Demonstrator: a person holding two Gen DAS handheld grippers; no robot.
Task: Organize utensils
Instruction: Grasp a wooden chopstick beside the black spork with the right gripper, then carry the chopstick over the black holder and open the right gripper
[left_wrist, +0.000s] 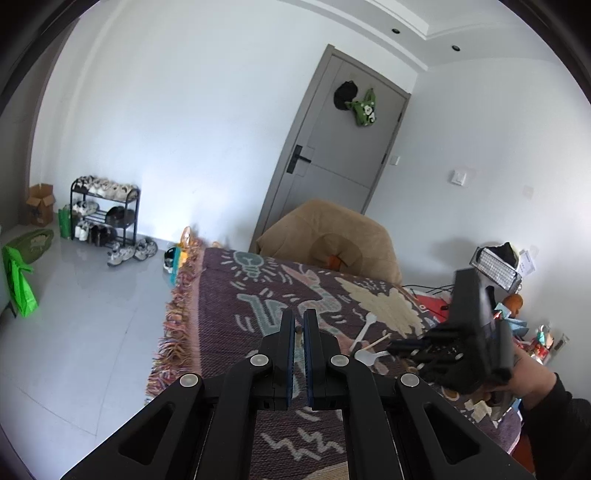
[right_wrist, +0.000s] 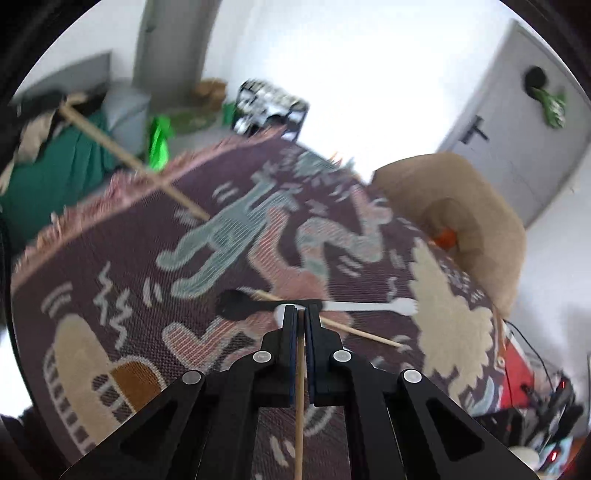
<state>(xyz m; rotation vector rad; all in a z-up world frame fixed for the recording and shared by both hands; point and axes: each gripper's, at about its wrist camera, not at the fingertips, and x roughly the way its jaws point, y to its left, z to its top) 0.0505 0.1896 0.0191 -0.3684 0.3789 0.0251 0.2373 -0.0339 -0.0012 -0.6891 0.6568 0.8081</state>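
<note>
The right gripper (right_wrist: 300, 314) has its jaws clamped on a thin wooden chopstick (right_wrist: 300, 398), which runs between the pads straight back toward the camera, its far tip just showing at the fingertips. Below it, on the patterned woven blanket (right_wrist: 229, 221) that covers the surface, lie a black plastic spoon (right_wrist: 240, 305), a white plastic spoon (right_wrist: 369, 306) stretching away to the right, and a second wooden chopstick (right_wrist: 354, 329) crossing diagonally beneath the fingertips. Another chopstick (right_wrist: 133, 158) shows at the upper left, slanting over the blanket's fringed edge, its near end toward the middle of the cloth. The left gripper (left_wrist: 299, 325) has its jaws drawn narrow, and a small brown wooden tip (left_wrist: 297, 329) sits pinched between the pads. In the left wrist view the right gripper (left_wrist: 413, 350) appears at the right, blurred, held in a hand (left_wrist: 532, 384) with a dark sleeve, over a white spoon (left_wrist: 364, 330), a second white spoon (left_wrist: 369, 355) and a wooden stick (left_wrist: 376, 342) on the blanket. Beyond the blanket stand a tan cushion (left_wrist: 332, 232), a grey door (left_wrist: 332, 155) and a black shoe rack (left_wrist: 105, 210) on the pale floor.
</note>
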